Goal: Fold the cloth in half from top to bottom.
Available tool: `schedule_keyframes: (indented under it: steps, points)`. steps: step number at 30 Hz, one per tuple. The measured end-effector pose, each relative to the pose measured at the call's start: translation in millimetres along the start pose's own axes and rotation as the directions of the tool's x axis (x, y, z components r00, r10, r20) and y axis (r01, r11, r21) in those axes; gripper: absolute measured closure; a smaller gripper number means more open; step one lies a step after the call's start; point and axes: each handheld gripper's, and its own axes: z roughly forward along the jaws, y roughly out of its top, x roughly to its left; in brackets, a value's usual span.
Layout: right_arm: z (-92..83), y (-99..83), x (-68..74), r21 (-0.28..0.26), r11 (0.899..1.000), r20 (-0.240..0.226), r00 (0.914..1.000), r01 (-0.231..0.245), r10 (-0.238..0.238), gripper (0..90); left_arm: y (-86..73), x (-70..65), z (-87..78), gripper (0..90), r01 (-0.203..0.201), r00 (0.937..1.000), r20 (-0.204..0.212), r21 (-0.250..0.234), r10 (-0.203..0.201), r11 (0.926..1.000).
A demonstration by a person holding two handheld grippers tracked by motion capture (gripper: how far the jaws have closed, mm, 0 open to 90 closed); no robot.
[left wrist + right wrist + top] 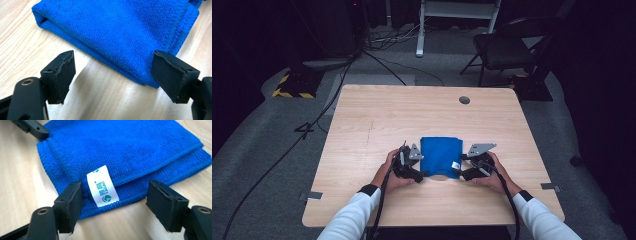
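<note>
— Where is the cloth lying right now?

— The folded blue cloth is lying flat on the wooden table, toward the near edge and about midway across, and I'm flanking it: my left gripper is sitting at its near left corner, my right gripper at its near right corner.

— Are you gripping anything?

— No. Both are standing wide. In the left gripper view the jaws are spread with one pad just touching the corner of the cloth; in the right gripper view the jaws are straddling the near edge beside the white label, not pinching.

— How are you expecting it to handle?

— I'm judging it light, soft and floppy (it looks like microfibre, so hardly slippery). It's going to sag and the stacked layers may peel apart when lifted.

— So where are you taking hold?

— I'm aiming at the two near corners, biting through all the layers at the stitched hem, so nothing slides loose.
</note>
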Motion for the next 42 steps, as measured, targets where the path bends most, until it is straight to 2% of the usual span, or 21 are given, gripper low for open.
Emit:
schedule_keyframes:
  steps: [6,10,11,14,16,19,20,22,25,30,42]
  points:
    - [11.6,9.7,-9.9,-0.011,1.0,0.01,0.9999,-0.008,0.008,29.0,0.0,19.1,2.2,16.2,0.046,0.9989,-0.006,0.005,-0.046,0.9989]
    - [9.9,10.2,-9.5,0.001,1.0,0.016,0.9999,-0.003,0.003,29.3,-2.5,22.9,-0.8,16.4,0.07,0.9974,-0.015,0.004,-0.07,0.9975]
    - [8.9,10.3,-9.4,0.004,1.0,0.018,0.9998,0.001,-0.001,29.6,-2.8,22.5,-3.1,16.5,0.073,0.9969,-0.029,0.008,-0.073,0.9973]
    - [1.2,10.4,-9.0,0.002,1.0,0.018,0.9998,0.009,-0.009,30.3,-3.7,20.9,-13.8,17.4,0.054,0.9971,-0.052,-0.009,-0.055,0.9985]
    - [-5.4,10.5,-8.7,-0.005,1.0,0.019,0.9997,0.016,-0.016,30.3,-6.6,19.9,-21.9,17.4,0.064,0.997,-0.044,-0.019,-0.065,0.9978]
    - [-16.8,10.6,-7.9,-0.013,1.0,0.025,0.9994,0.023,-0.022,30.1,-13.5,16.4,-33.0,16.8,0.041,0.9983,-0.042,-0.012,-0.041,0.9991]
    - [-20.7,10.4,-7.8,-0.021,1.0,0.029,0.9994,0.02,-0.02,30.2,-15.6,15.6,-36.3,16.5,0.048,0.9982,-0.036,-0.004,-0.048,0.9988]
    - [-28.3,8.9,-7.5,-0.027,0.999,0.03,0.9994,0.019,-0.018,30.1,-21.0,13.4,-43.7,16.7,0.037,0.998,-0.051,-0.011,-0.038,0.9992]
    - [-38.2,3.5,-7.3,-0.017,0.999,0.045,0.9986,0.03,-0.03,30.1,-29.7,8.7,-51.2,17.7,0.007,0.997,-0.078,0.016,-0.005,0.9999]
    - [-53.9,-10.8,-8.8,-0.005,1.0,0.067,0.9976,0.017,-0.017,30.2,-44.8,4.1,-61.4,17.6,-0.007,0.995,-0.099,0.054,0.013,0.9985]
    - [-86.7,-42.4,-11.1,0.015,1.0,0.14,0.99,0.008,-0.01,30.2,-72.7,-2.9,-81.4,17.4,-0.001,0.9882,-0.152,0.1,0.016,0.995]
